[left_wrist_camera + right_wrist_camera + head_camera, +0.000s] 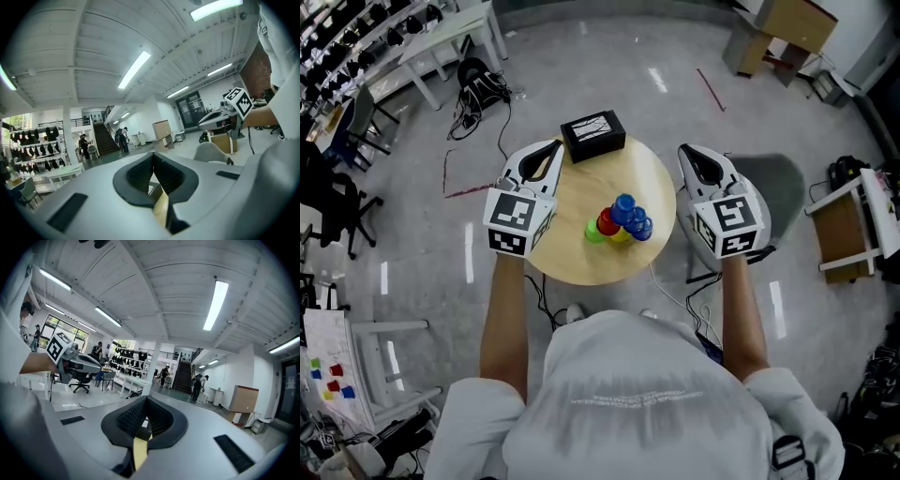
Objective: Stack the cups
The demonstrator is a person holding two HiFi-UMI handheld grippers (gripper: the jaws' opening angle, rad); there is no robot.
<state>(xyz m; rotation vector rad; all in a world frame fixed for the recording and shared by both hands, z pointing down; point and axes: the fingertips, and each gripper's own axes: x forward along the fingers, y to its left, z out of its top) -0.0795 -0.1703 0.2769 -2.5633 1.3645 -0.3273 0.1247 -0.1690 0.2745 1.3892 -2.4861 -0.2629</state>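
Observation:
Small plastic cups sit bunched on the round wooden table [572, 258]: two blue ones [628, 216], a red one [607, 223], a green one [594, 233] and a yellow one [622, 237]. The blue ones lie on top of the bunch. My left gripper [553, 148] is held over the table's left edge, jaws shut and empty. My right gripper [695, 156] hovers just off the table's right edge, also shut with nothing in it. In the left gripper view the jaws [153, 158] are pressed together and point level into the room. The right gripper view shows the same [146, 402]. The cups appear in neither gripper view.
A black box [592, 135] rests at the table's far edge. A grey chair [787, 192] stands right of the table. Cables and a bag [478, 89] lie on the floor at the back left. White benches [441, 42] and wooden furniture [787, 33] stand farther off.

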